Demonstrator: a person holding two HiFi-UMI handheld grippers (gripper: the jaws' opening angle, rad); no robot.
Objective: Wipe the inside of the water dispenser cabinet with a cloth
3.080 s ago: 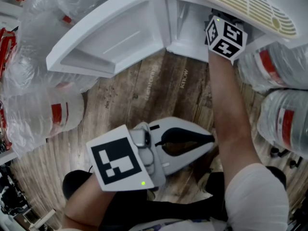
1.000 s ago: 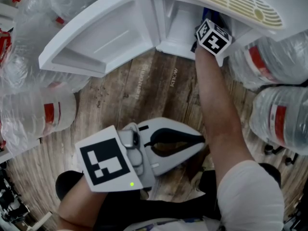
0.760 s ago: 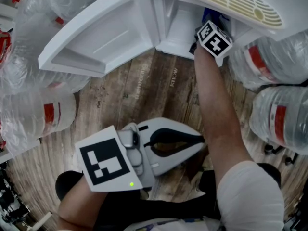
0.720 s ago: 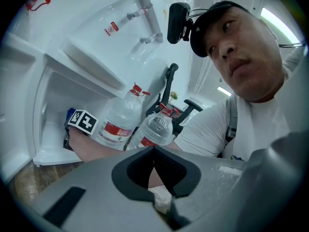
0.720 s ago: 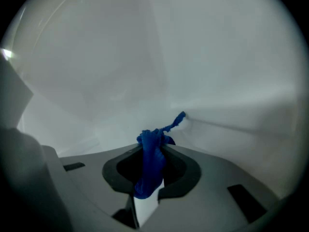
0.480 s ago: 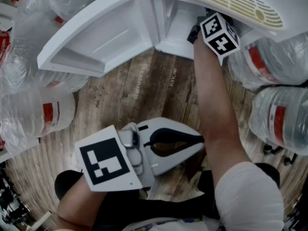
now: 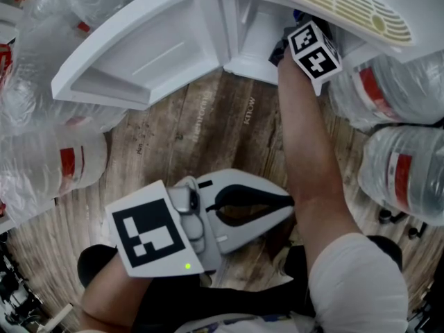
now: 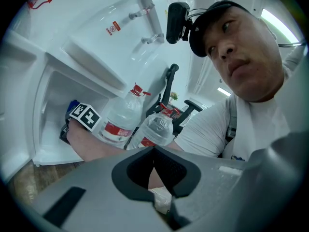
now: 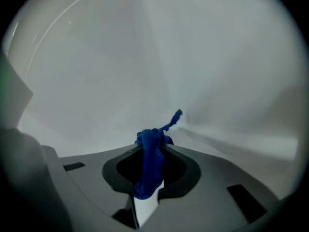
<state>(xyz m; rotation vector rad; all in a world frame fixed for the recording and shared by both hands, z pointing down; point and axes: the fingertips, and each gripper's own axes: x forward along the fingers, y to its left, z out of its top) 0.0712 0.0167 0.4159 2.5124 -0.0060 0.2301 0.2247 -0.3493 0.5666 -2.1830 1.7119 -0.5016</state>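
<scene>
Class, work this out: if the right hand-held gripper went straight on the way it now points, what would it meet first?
Most likely the white inner wall of the water dispenser cabinet, near its corner seam; depth is unclear. The right hand-held gripper is shut on a crumpled blue cloth.

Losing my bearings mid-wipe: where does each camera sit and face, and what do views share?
Head view: on the person's head, looking steeply down at wooden floor, open cabinet door, water bottles; both forearms and the left hand-held gripper show.
Left gripper view: on that gripper, low, tilted up at the dispenser; shut jaws, torso, right forearm show.
Right gripper view: inside the cabinet, facing white walls; the right hand-held gripper clamps the blue cloth.
Shared: head and left gripper views both show the right marker cube at the cabinet.
</scene>
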